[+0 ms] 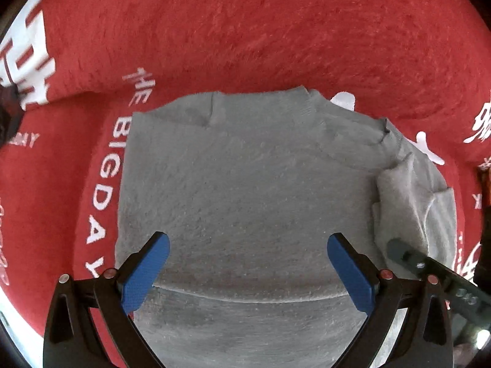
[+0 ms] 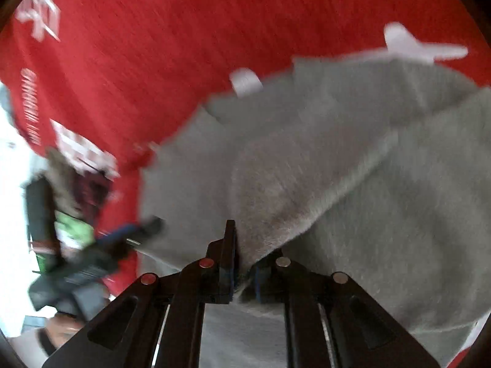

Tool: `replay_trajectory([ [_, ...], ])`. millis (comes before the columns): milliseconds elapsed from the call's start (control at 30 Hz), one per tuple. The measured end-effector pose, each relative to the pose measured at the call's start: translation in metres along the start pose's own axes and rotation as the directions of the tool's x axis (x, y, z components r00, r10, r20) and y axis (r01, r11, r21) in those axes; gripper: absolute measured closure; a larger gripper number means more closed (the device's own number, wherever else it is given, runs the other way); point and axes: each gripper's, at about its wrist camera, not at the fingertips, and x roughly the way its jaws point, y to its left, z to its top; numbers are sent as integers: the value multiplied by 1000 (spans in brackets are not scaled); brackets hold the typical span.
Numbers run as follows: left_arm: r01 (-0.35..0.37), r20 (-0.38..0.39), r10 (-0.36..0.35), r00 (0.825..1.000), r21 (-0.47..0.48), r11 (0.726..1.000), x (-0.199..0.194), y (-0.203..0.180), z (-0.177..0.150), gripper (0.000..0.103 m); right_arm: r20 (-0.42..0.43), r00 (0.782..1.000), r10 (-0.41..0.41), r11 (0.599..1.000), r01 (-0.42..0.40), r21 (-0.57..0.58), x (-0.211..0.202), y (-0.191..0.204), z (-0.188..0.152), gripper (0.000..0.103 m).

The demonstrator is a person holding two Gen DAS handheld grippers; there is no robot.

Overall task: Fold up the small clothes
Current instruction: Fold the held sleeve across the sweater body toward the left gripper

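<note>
A small grey knitted sweater (image 1: 245, 178) lies flat on a red cloth, its collar at the far edge. My left gripper (image 1: 248, 263) hovers over the sweater's near part, open and empty, blue pads wide apart. My right gripper (image 2: 242, 263) is shut on a fold of the sweater (image 2: 322, 190), near its right sleeve, and holds that fold lifted over the body. The right gripper also shows in the left wrist view (image 1: 399, 250), at the bunched right sleeve (image 1: 411, 202). The left gripper shows blurred in the right wrist view (image 2: 144, 227). The right wrist view is motion-blurred.
The red cloth (image 1: 245, 30) with white lettering covers the whole surface. A white edge (image 2: 12, 184) shows at the left of the right wrist view. A person's hand (image 2: 58, 328) holds the left gripper's handle there.
</note>
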Motion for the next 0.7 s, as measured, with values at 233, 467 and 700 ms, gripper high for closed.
replay_trajectory([
  [233, 239, -31, -241, 970, -53, 969, 2, 22, 2, 0, 159, 982, 105, 966, -138, 219, -28, -28, 7, 94],
  [467, 506, -91, -530, 843, -199, 839, 20, 49, 9, 0, 50, 976, 211, 977, -212, 27, 1, 33, 18, 92],
  [700, 508, -121, -533, 838, -183, 841, 32, 32, 10, 0, -13, 988, 156, 984, -155, 83, -2, 17, -23, 51],
])
